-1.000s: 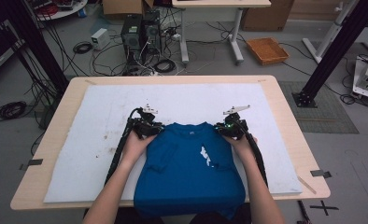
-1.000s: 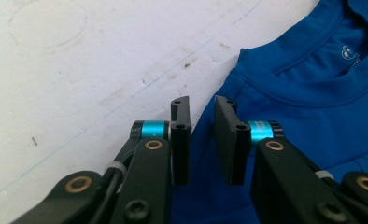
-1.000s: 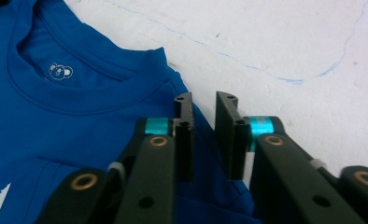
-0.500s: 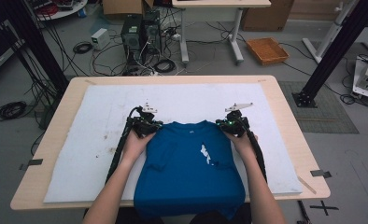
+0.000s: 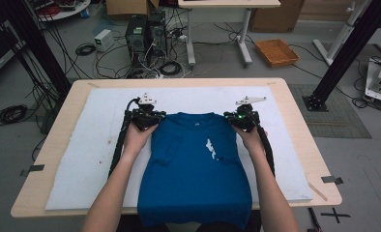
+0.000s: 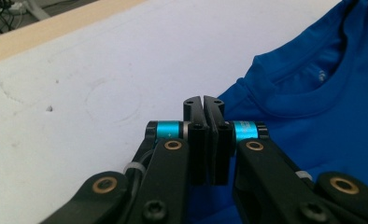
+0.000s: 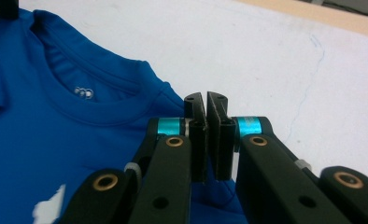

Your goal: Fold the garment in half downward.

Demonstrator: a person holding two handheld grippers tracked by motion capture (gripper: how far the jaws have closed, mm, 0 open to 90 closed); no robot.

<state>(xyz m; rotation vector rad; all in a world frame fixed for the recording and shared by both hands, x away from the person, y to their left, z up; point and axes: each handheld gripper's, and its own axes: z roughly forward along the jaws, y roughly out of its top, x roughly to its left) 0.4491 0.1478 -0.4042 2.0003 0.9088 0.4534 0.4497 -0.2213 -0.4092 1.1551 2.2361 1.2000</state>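
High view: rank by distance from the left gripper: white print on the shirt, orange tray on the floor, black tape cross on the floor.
From the left gripper:
1. white print, mid-shirt, to its right.
2. orange tray, floor beyond the table, far right.
3. black tape cross, floor at the near right corner.

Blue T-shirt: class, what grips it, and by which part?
Both grippers: the left gripper pinches the blue T-shirt at one shoulder edge, the right gripper at the other.

Left hand-held gripper and right hand-held gripper: black jaws, cyan anodised sleeves, brass pivot bushings, black screws, white zip ties. Grey three-cornered top plates; black cables trail along bare forearms.
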